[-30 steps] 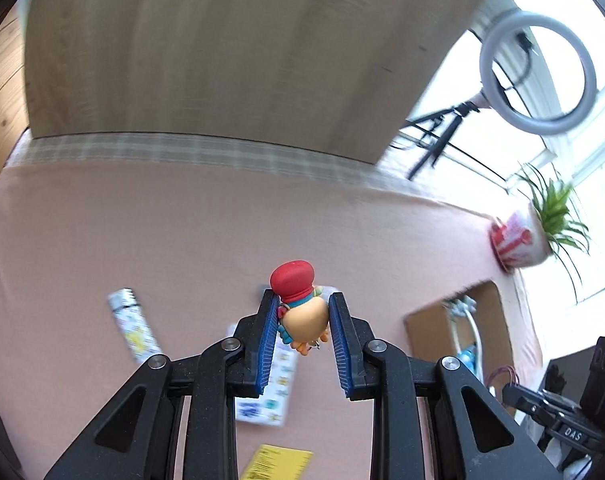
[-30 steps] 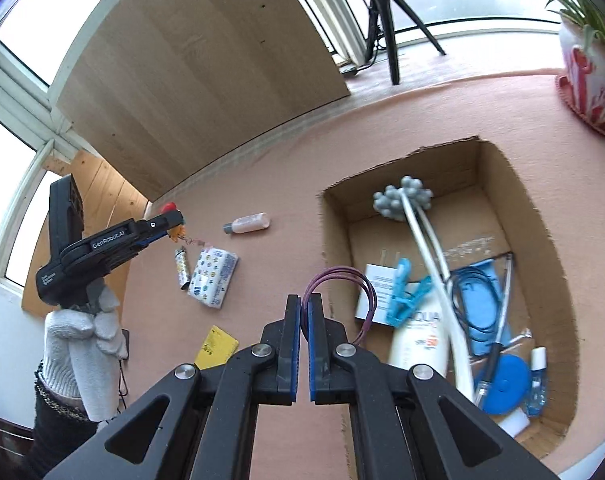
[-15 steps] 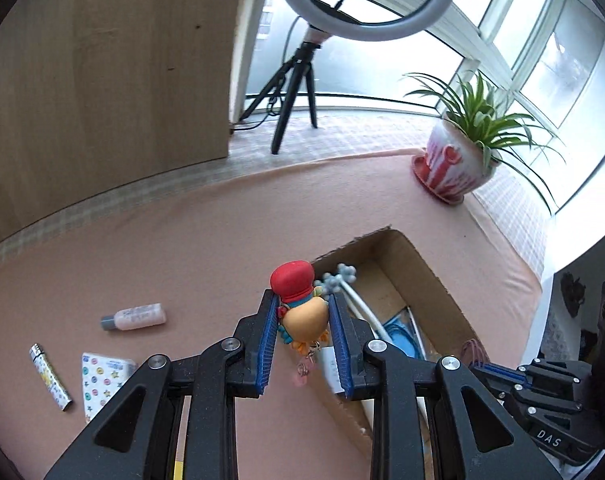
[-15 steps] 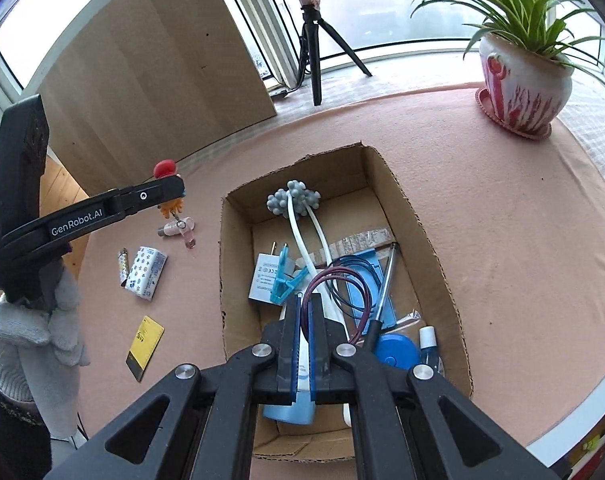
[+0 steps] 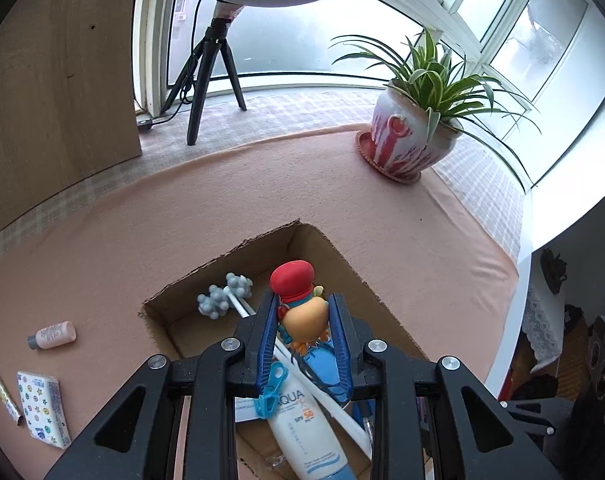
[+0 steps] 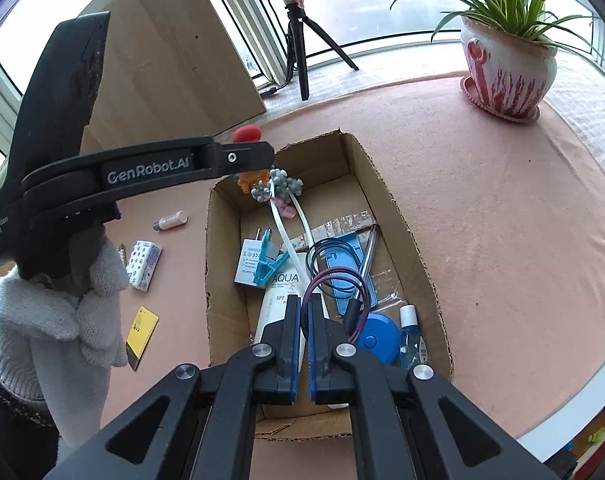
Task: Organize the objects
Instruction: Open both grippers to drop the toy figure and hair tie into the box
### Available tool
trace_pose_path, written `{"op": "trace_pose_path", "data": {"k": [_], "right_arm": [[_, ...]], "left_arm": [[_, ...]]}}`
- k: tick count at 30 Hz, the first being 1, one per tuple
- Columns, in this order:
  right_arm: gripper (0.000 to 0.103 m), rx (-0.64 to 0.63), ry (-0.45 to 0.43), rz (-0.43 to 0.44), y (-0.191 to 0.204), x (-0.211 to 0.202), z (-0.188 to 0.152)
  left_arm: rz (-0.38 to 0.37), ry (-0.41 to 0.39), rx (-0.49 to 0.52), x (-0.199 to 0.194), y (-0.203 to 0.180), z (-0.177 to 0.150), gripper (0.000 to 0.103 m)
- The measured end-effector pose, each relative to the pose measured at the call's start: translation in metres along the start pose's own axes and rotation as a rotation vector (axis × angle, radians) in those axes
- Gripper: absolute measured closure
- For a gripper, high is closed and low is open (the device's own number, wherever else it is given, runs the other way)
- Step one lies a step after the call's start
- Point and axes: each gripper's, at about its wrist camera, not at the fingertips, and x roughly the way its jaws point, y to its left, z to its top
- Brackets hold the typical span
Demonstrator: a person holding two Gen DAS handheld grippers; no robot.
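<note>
My left gripper [image 5: 302,298] is shut on a small toy figure [image 5: 300,316] with a red hat and an orange body. It hangs above the far end of the open cardboard box [image 5: 330,248]. The right wrist view shows that left gripper [image 6: 242,156] from the side, held in a gloved hand, with the toy figure [image 6: 246,134] over the box [image 6: 222,280]. Low over the box's near end, my right gripper [image 6: 305,300] is shut on a purple cord loop [image 6: 342,276], which sticks out past the tips.
The box holds a sunscreen tube [image 5: 302,428], a grey-balled massager [image 5: 224,294], a blue clip and several blue items. Left of the box lie a pink bottle [image 5: 52,334], a patterned packet [image 5: 42,410] and a yellow card [image 6: 142,330]. A potted plant [image 5: 410,140] stands far right.
My left gripper carried the toy figure from above the loose items on the left to over the box. My right gripper, still shut on the loop, came in over the box.
</note>
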Motion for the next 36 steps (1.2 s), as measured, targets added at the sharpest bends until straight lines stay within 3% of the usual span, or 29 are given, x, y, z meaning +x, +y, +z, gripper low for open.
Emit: {"op": "trace_pose_path", "data": {"k": [1, 3, 4, 5, 7, 23, 29, 36], "right_arm": [[0.099, -0.001, 0.002, 0.008, 0.000, 0.000, 0.000], [0.096, -0.007, 0.007, 0.022, 0.000, 0.000, -0.001], [0.084, -0.008, 0.017, 0.025, -0.001, 0.000, -0.001], [0.069, -0.005, 0.022, 0.029, -0.002, 0.000, -0.002], [0.063, 0.006, 0.014, 0.025, -0.004, -0.003, -0.004], [0.063, 0.001, 0.031, -0.011, 0.002, 0.001, -0.010], [0.063, -0.043, -0.001, -0.056, 0.018, -0.002, -0.012], [0.063, -0.030, 0.001, -0.046, 0.025, 0.003, -0.011]], "left_arm": [[-0.009, -0.003, -0.009, 0.002, -0.001, 0.002, 0.075], [-0.029, 0.014, -0.036, 0.009, -0.001, 0.007, 0.064], [-0.036, 0.031, -0.039, 0.013, -0.002, 0.009, 0.053], [-0.035, 0.033, -0.035, 0.015, -0.002, 0.010, 0.053], [-0.012, 0.028, -0.022, 0.013, -0.003, 0.011, 0.053], [0.107, -0.009, -0.028, -0.040, 0.042, -0.019, 0.049], [0.159, -0.033, -0.074, -0.066, 0.072, -0.047, 0.049], [0.224, -0.045, -0.160, -0.096, 0.116, -0.091, 0.049]]}}
